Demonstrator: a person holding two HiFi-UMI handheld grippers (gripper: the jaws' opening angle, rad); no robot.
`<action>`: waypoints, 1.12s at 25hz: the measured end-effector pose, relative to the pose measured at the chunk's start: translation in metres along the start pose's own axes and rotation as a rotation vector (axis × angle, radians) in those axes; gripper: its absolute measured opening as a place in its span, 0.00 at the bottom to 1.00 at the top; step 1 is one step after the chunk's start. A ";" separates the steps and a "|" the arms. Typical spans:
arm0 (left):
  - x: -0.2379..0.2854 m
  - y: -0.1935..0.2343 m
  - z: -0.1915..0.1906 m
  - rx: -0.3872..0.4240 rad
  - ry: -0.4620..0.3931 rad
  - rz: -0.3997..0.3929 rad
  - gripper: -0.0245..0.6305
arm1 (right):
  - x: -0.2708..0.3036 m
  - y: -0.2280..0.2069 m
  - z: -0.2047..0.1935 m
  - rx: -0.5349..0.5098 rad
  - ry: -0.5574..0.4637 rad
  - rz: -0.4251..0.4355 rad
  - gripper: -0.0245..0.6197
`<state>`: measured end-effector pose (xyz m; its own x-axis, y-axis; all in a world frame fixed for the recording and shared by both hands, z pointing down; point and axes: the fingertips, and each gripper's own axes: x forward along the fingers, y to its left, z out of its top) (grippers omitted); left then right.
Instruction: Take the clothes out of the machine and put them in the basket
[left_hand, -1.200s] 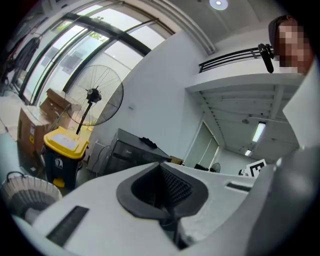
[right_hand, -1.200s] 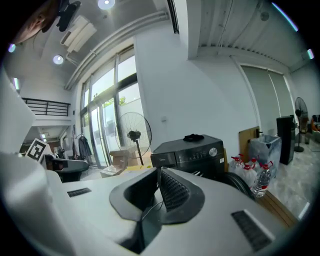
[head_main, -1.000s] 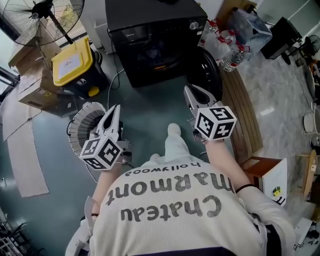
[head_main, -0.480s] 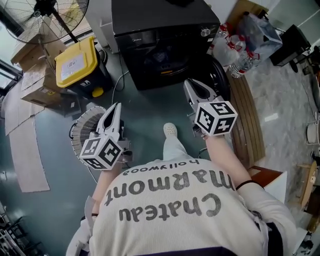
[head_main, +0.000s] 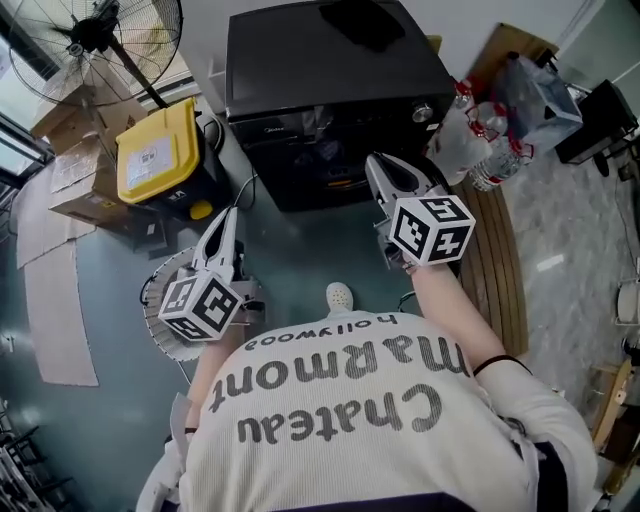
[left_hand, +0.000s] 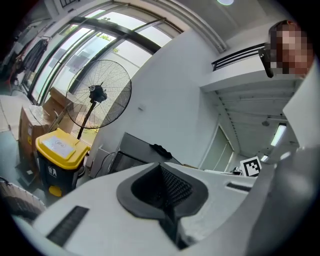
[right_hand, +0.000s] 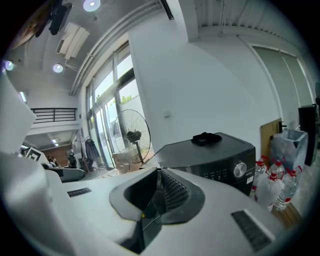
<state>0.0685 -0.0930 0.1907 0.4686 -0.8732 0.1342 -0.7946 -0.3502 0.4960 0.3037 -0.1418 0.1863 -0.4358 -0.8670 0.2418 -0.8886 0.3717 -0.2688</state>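
Two grippers are both shut tight, with nothing in them. The left gripper (head_main: 227, 214) is over the white basket (head_main: 158, 290) on the floor. The right gripper (head_main: 376, 162) is by the black machine (head_main: 320, 60), whose inside is too dark to show clothes.

fan (head_main: 92, 30): standing type, upper left, by the window.
bin (head_main: 155, 152): yellow lid, dark body, just below the fan.
cardboard boxes (head_main: 78, 190): left of the bin.
water bottles (head_main: 497, 165): red caps, clustered upper right.
wooden slats (head_main: 497, 270): on the floor, right side.
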 end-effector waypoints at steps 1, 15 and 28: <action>0.010 0.000 0.003 -0.007 -0.008 0.005 0.05 | 0.008 -0.007 0.007 -0.002 -0.002 0.008 0.11; 0.095 0.037 -0.047 -0.103 -0.076 0.009 0.05 | 0.110 -0.038 -0.043 -0.017 0.047 0.268 0.11; 0.157 0.099 -0.203 0.092 0.257 -0.103 0.05 | 0.185 -0.029 -0.250 -0.346 0.307 0.442 0.12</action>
<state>0.1415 -0.1957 0.4349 0.6220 -0.7209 0.3057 -0.7637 -0.4722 0.4402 0.2134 -0.2300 0.4715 -0.7474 -0.4916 0.4469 -0.5878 0.8028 -0.0999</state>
